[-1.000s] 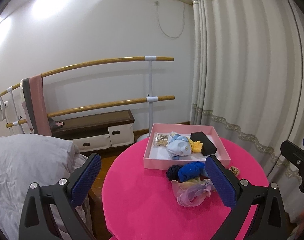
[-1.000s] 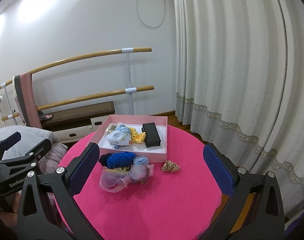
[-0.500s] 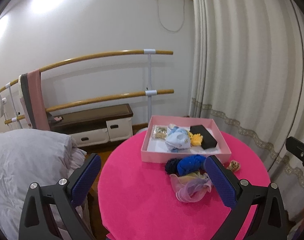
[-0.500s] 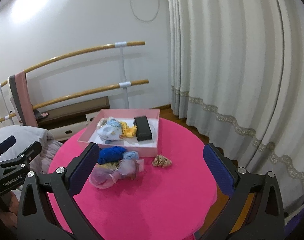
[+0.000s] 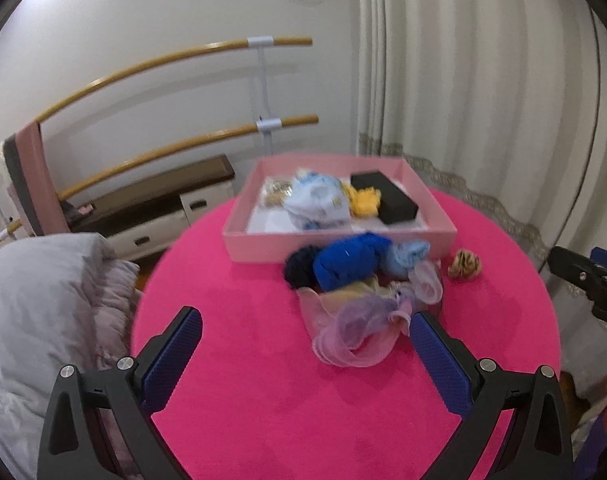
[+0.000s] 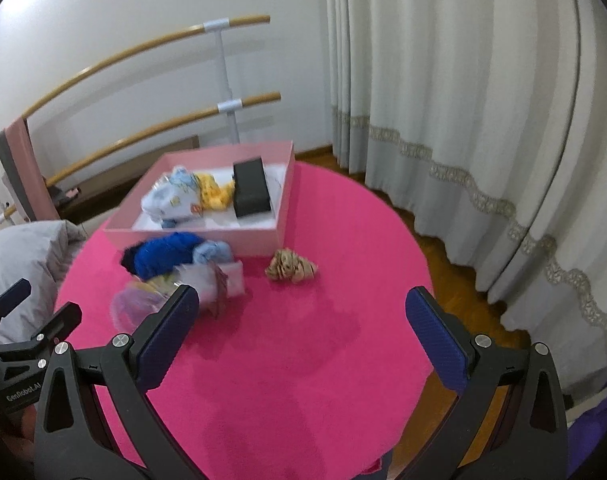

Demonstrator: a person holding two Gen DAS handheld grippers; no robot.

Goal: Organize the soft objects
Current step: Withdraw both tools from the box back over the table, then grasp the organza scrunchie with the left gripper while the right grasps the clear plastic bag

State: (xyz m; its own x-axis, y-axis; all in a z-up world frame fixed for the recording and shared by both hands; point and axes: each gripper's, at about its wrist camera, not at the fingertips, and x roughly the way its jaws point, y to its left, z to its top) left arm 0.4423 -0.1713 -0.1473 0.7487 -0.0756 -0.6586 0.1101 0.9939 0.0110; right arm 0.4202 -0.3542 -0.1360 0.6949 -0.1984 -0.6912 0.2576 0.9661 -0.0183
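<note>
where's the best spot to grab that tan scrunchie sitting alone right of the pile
Pinch the tan scrunchie across its bunched middle, coming from above with the open right gripper. It lies low and crumpled on the pink table, apart from the pile and the pink box, so both fingers should fit around it.

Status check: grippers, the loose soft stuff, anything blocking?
Left gripper and right gripper open, empty, above the pink table. Fabric pile and tan scrunchie outside the pink box. Nothing blocking.

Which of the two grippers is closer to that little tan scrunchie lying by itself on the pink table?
Right, by my estimate. The right gripper hangs open just short of the tan scrunchie, which sits almost straight ahead of it. The left gripper faces the sheer pile, with the scrunchie off to its right.
</note>
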